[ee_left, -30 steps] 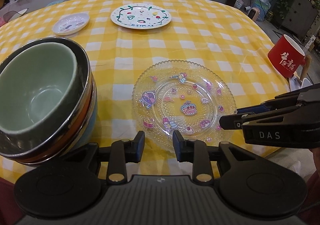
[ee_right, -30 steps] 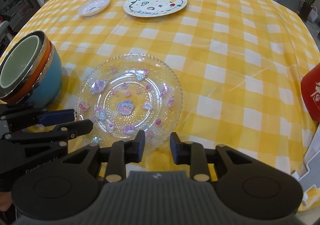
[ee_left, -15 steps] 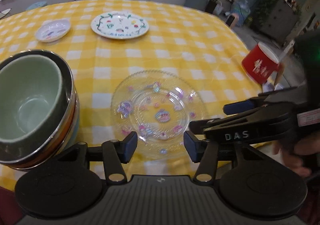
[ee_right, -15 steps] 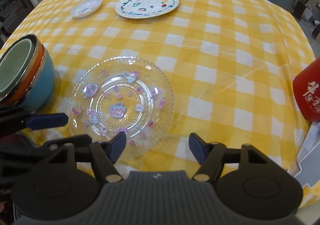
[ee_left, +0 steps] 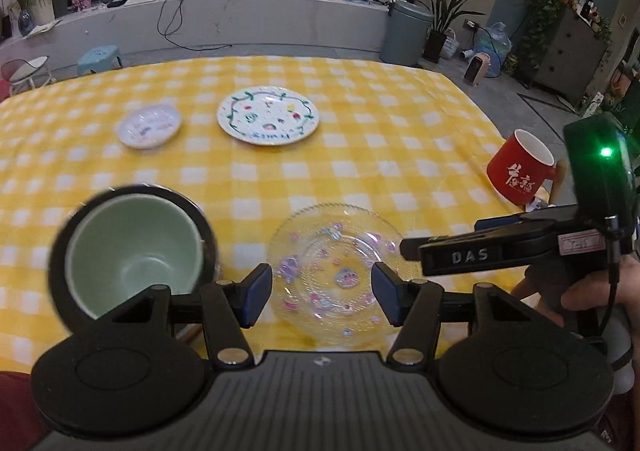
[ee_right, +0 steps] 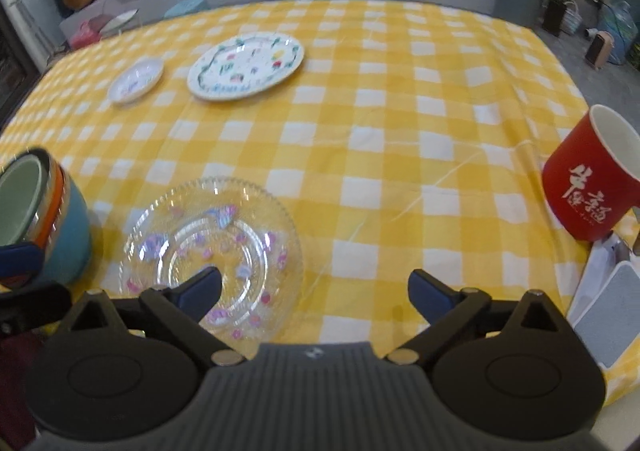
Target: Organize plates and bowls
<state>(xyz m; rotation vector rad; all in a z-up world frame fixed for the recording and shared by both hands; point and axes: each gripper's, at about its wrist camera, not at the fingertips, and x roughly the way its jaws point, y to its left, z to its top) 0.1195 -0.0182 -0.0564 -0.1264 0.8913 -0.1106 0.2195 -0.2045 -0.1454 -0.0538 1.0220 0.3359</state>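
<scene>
Left wrist view: left gripper [ee_left: 322,295] spread wide, holding nothing, above the near rim of the clear glass plate [ee_left: 340,271] on the yellow checked tablecloth [ee_left: 360,155]. Stacked bowls [ee_left: 132,251] sit just left.

Right wrist view: right gripper [ee_right: 316,291] likewise released and empty; glass plate [ee_right: 212,247] lower left, red mug [ee_right: 592,191] right.

"DAS" stands on the right tongs [ee_left: 404,249]; mug [ee_left: 520,171] bears Chinese characters.
</scene>
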